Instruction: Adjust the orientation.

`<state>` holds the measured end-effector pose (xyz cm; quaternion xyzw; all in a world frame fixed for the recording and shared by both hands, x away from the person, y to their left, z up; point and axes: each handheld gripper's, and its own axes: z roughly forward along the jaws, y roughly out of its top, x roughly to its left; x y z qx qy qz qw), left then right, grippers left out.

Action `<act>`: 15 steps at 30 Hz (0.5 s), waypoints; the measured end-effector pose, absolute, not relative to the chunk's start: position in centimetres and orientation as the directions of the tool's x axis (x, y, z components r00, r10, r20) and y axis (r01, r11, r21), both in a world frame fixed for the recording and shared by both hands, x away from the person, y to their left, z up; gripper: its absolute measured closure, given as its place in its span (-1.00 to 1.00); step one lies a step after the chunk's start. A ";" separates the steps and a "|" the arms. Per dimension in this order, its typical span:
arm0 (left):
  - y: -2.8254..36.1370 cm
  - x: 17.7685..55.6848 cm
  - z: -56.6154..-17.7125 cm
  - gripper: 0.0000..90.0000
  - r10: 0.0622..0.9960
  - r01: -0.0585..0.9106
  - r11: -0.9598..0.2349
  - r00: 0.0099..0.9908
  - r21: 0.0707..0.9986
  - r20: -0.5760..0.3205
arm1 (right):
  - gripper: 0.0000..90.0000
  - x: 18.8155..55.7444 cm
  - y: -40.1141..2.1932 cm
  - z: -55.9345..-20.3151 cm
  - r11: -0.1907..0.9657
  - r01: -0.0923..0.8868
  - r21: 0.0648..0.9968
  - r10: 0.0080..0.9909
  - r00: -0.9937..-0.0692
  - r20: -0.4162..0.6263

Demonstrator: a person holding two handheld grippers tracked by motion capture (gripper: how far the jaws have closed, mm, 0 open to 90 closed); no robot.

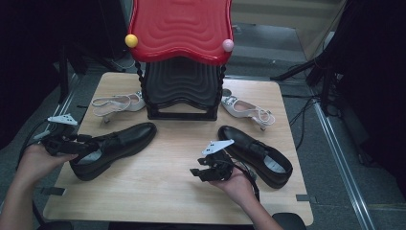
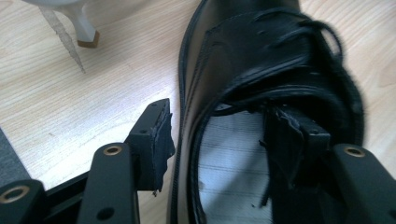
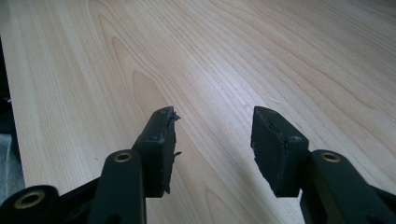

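A black lace-up shoe (image 1: 124, 139) lies on the left of the wooden table (image 1: 158, 191), toe pointing to the back right. My left gripper (image 1: 85, 144) is at its heel end. In the left gripper view this gripper (image 2: 223, 114) straddles the side wall of the black shoe (image 2: 261, 60): one jaw stands outside, the other inside the opening over the grey insole. The jaws are wide, and a small gap shows beside the outer pad. A second black shoe (image 1: 258, 151) lies at the right. Just left of it my right gripper (image 1: 197, 166) is open over bare table (image 3: 233, 56), with nothing between the jaws of the right gripper (image 3: 212, 116).
A rack with a red wavy top (image 1: 182, 28) and black shelves (image 1: 179, 86) stands at the back middle. White slingback heels lie on either side of it, one at the left (image 1: 119, 103) and one at the right (image 1: 244, 109). The white heel (image 2: 79, 18) is also near the left gripper.
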<state>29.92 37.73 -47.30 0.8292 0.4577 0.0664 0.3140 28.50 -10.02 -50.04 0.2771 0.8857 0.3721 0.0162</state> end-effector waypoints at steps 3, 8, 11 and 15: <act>37.6 30.3 -47.9 -0.02 0.795 0.718 -0.382 0.576 0.582 -0.189 | 0.13 28.5 -9.9 -50.1 0.571 0.482 0.664 0.502 -0.845 0.181; 37.2 30.9 -48.5 0.05 0.795 0.729 -0.386 0.574 0.566 -0.196 | 0.12 28.5 -9.8 -50.3 0.578 0.484 0.657 0.502 -0.846 0.182; 37.0 31.3 -48.7 0.18 0.794 0.726 -0.395 0.578 0.563 -0.188 | 0.12 28.6 -9.7 -50.3 0.580 0.483 0.656 0.499 -0.847 0.183; 36.6 31.7 -48.8 0.46 0.812 0.737 -0.383 0.556 0.558 -0.178 | 0.12 28.6 -9.6 -50.4 0.583 0.486 0.651 0.498 -0.847 0.186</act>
